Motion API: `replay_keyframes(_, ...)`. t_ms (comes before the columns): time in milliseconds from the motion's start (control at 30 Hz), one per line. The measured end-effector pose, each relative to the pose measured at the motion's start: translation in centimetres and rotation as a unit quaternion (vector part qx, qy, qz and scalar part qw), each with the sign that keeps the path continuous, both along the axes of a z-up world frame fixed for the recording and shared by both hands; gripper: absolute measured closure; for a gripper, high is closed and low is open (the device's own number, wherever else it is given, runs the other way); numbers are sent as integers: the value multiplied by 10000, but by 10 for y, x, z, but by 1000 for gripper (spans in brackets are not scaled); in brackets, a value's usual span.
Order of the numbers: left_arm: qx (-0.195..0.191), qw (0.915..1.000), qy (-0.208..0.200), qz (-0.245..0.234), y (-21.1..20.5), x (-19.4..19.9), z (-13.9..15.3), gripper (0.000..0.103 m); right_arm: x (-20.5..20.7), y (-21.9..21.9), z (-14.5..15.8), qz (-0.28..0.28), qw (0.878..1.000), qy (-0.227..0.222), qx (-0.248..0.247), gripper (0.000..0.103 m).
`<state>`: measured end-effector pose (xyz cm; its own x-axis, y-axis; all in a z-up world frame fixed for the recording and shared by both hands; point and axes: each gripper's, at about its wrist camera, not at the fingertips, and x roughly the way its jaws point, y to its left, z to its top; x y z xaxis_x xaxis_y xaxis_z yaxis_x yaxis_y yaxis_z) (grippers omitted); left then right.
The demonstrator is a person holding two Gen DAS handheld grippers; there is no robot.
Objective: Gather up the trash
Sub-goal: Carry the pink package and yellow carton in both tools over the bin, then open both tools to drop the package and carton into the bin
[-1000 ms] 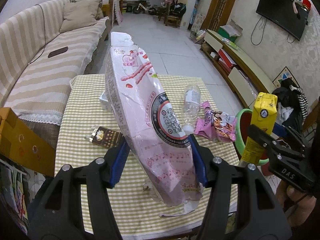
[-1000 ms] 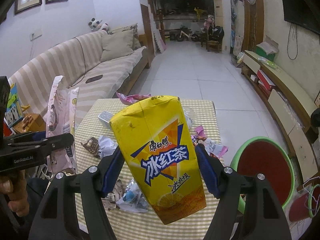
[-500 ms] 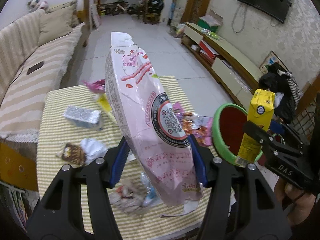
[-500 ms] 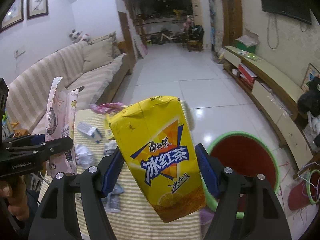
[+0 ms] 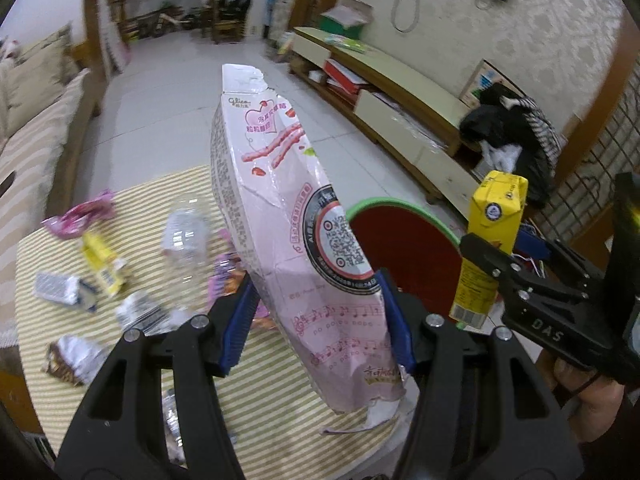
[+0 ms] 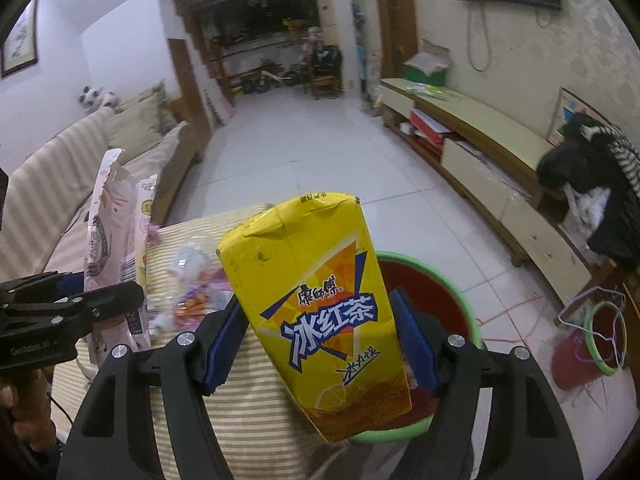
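Trash in both claws: left claw pinches the pink snack bag between its blue pads, bag standing tall out of the jaws; right claw pinches the yellow tea carton the same way. Grips unchanged over the last second. What changed: both have swung off the tabletop toward the green-rimmed red bin, which now sits right behind the carton and just right of the bag. Loose wrappers, a clear bottle and foil scraps remain on the tabletop left of the left claw. Reads as carry nearly done, drop into bin next, more trips needed
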<state>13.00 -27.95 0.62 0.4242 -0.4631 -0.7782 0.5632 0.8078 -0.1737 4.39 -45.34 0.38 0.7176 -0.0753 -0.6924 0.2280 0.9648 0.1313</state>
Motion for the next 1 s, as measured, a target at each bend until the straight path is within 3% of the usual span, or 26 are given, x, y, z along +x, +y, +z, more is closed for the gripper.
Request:
replay_keyframes(400,120,9950,313,-937,-84,4,-36,47,5,-59,-34,-550,9980,251,185,35)
replay_keyframes(867,304,9896,590,-1272,-112,12,-67,46,30,-77,-52,-654,9966,366,349,36)
replay_keyframes(900,295,9895,603,-1280,-112,12,-68,44,31,-78,-53,-656,9966,371,341,36)
replay_keyframes(933,298,9892,627,-1294,-112,13,-69,36,31,-77,-53,-661,9966,368,335,36)
replay_keyframes(1000,327,9890,618,-1307,-113,13,-71,14,32,-78,-53,-669,9965,369,351,35)
